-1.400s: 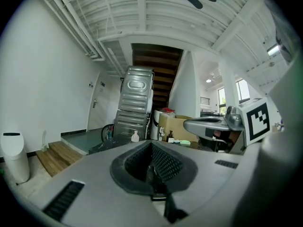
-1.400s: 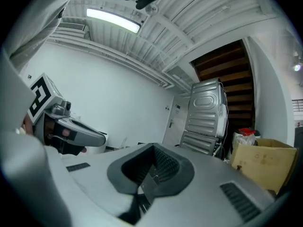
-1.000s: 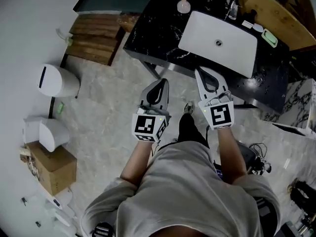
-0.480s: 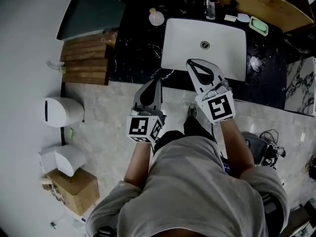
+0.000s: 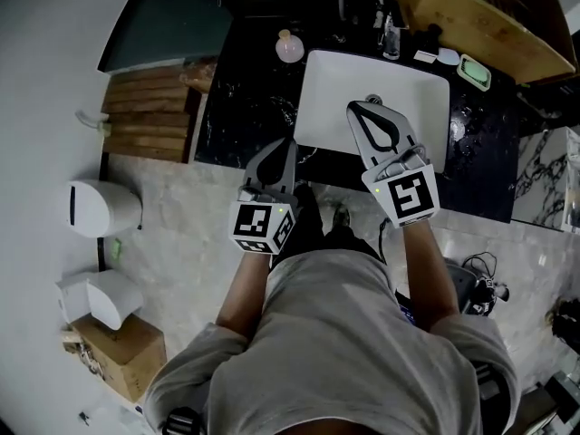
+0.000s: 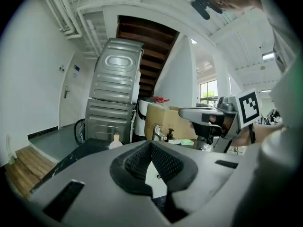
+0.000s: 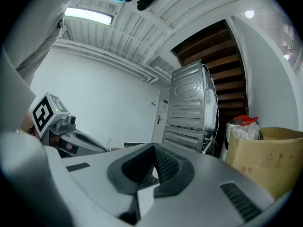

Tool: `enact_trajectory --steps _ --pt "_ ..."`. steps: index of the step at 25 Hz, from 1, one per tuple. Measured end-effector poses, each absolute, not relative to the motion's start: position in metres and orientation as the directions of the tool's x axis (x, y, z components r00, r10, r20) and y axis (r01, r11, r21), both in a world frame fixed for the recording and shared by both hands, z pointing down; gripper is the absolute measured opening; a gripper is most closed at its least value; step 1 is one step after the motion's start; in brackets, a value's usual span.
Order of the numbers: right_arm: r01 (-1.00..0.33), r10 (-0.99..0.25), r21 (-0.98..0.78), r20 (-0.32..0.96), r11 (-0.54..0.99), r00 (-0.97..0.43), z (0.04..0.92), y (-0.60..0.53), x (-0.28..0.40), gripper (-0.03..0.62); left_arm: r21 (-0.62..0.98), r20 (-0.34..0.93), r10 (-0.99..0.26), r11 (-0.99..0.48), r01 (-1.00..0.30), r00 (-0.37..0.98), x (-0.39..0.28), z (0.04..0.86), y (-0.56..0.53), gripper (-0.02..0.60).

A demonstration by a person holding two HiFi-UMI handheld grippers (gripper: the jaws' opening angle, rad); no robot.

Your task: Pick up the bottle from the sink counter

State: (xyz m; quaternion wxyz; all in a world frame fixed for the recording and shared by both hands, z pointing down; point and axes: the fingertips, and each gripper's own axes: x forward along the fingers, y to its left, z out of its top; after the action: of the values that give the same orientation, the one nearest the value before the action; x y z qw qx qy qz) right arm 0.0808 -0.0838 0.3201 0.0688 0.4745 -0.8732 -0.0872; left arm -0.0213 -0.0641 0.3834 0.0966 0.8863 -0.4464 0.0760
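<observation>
A small round pale-pink bottle (image 5: 290, 47) with a cap stands on the black counter (image 5: 243, 107), just left of the white sink (image 5: 424, 107). In the left gripper view the bottle (image 6: 115, 142) shows small, far ahead and left of the jaws. My left gripper (image 5: 282, 143) is shut and empty, its tip over the counter's front edge, well short of the bottle. My right gripper (image 5: 359, 109) is shut and empty too, and reaches over the sink basin to the bottle's right. It also shows in the left gripper view (image 6: 184, 113).
A faucet (image 5: 388, 27) and small items stand behind the sink, with a green soap dish (image 5: 476, 59) at its right. Wooden steps (image 5: 145, 111) lie left of the counter. A white bin (image 5: 101, 208) and a cardboard box (image 5: 122, 352) stand on the floor at the left.
The person has stepped up to the counter. Both grippers have moved forward: the left now reaches the counter edge and the right is over the sink. Both stay shut.
</observation>
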Motion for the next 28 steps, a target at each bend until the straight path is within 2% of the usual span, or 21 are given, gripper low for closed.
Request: enact_trajectory --steps 14,28 --pt "-0.808 -0.849 0.275 0.069 0.521 -0.524 0.314 -0.178 0.049 0.008 0.125 0.209 -0.724 -0.647 -0.752 0.657 -0.036 0.383 -0.150 0.011" --pt "-0.828 -0.832 0.134 0.216 0.544 -0.511 0.395 -0.249 0.006 0.008 0.184 0.268 -0.727 -0.606 -0.774 0.632 -0.080 0.422 -0.209 0.011"
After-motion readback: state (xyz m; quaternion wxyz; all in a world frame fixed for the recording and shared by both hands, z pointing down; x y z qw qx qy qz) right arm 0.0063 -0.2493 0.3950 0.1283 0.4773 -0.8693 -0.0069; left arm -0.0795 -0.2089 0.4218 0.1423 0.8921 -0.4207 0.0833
